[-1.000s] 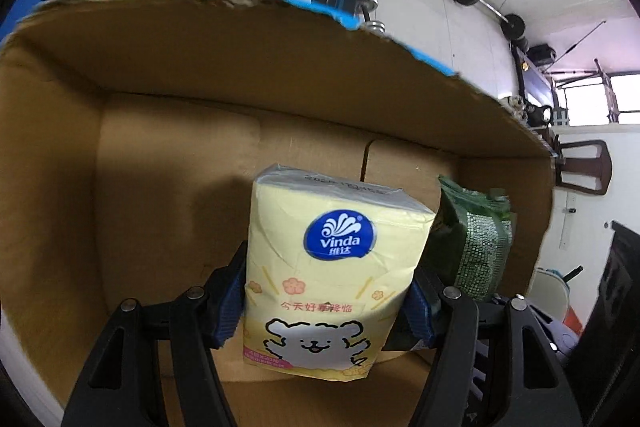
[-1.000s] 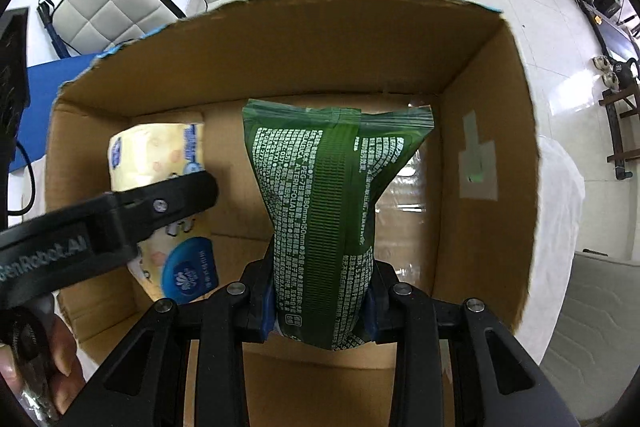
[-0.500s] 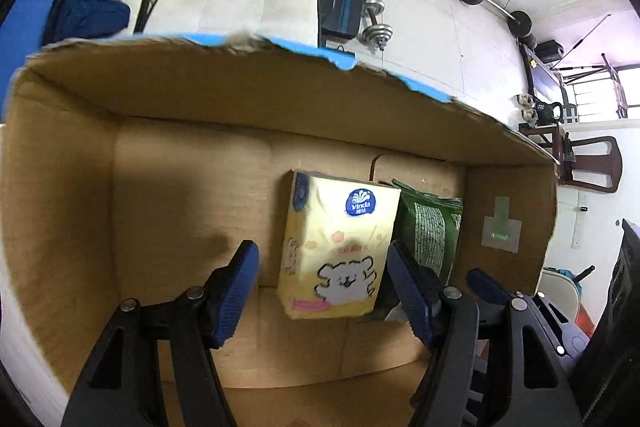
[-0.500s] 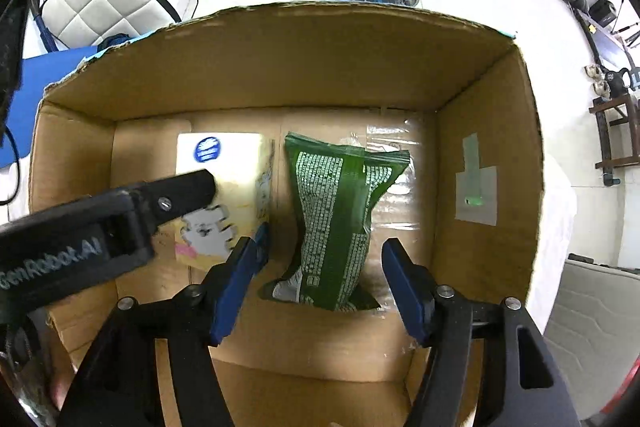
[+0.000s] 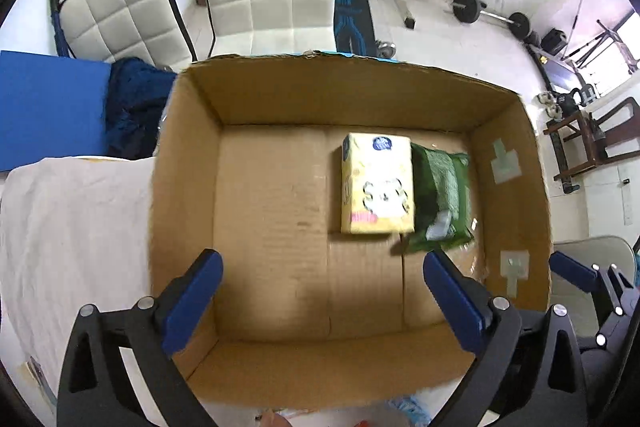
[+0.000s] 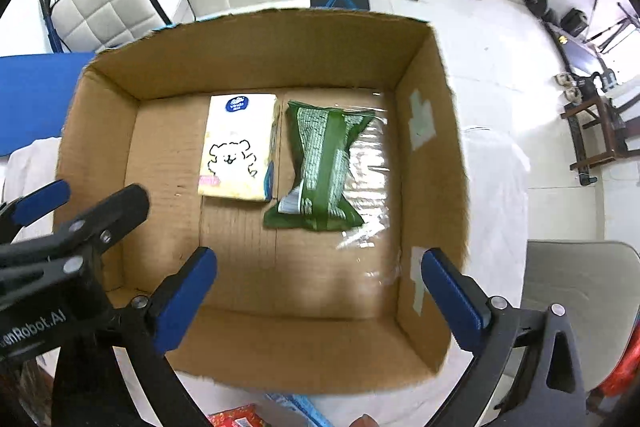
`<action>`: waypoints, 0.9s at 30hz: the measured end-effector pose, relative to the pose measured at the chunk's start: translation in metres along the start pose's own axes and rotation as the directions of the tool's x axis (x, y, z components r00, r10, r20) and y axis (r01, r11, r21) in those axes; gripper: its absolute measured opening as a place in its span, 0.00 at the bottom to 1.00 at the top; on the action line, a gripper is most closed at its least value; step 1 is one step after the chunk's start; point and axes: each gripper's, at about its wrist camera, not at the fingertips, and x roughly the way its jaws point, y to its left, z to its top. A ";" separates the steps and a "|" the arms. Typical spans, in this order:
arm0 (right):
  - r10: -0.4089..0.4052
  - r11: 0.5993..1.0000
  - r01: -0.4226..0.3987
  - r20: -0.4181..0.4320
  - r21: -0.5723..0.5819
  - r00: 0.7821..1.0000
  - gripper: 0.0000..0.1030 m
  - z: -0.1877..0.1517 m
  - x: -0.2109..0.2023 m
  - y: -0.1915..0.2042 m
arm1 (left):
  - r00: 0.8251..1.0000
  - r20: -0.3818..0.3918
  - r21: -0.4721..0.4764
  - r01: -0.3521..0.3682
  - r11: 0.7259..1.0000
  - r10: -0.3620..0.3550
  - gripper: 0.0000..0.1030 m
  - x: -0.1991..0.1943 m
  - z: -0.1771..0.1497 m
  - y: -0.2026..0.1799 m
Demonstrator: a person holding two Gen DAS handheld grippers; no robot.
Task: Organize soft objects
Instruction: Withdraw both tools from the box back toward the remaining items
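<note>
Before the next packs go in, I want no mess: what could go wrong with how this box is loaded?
The green pack lies crumpled and skewed beside the yellow tissue pack, so neighbours may not sit flat. Both open grippers, left and right, hang above the cardboard box; its torn rim could snag a pack.

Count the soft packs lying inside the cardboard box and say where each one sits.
2. The yellow tissue pack lies flat on the floor of the cardboard box, toward the far wall; the green pack lies just right of it. Nothing else shows inside.

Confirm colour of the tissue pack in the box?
Pale yellow tissue pack, white bear drawing, blue logo at top. Clearest in the right wrist view.
</note>
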 end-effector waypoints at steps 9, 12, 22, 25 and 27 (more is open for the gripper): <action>-0.044 0.999 0.046 0.129 -0.013 0.991 1.00 -0.058 -0.064 -0.005 | 0.994 0.102 0.027 -0.048 0.998 0.045 1.00 -0.053 -0.038 -0.009; -0.039 0.999 0.043 0.163 -0.024 0.986 1.00 -0.075 -0.088 -0.004 | 0.989 0.137 0.021 -0.064 0.998 0.060 1.00 -0.076 -0.050 -0.015; 0.047 0.998 -0.038 0.239 -0.042 0.970 1.00 -0.119 -0.162 -0.011 | 0.971 0.221 -0.017 -0.083 0.996 0.085 1.00 -0.136 -0.086 -0.025; 0.069 0.997 -0.059 0.253 -0.049 0.965 1.00 -0.131 -0.177 -0.014 | 0.972 0.217 -0.046 -0.083 0.995 0.091 1.00 -0.142 -0.096 -0.023; 0.087 0.996 -0.078 0.244 -0.047 0.966 1.00 -0.140 -0.179 -0.019 | 0.978 0.191 -0.063 -0.076 0.995 0.087 1.00 -0.140 -0.105 -0.021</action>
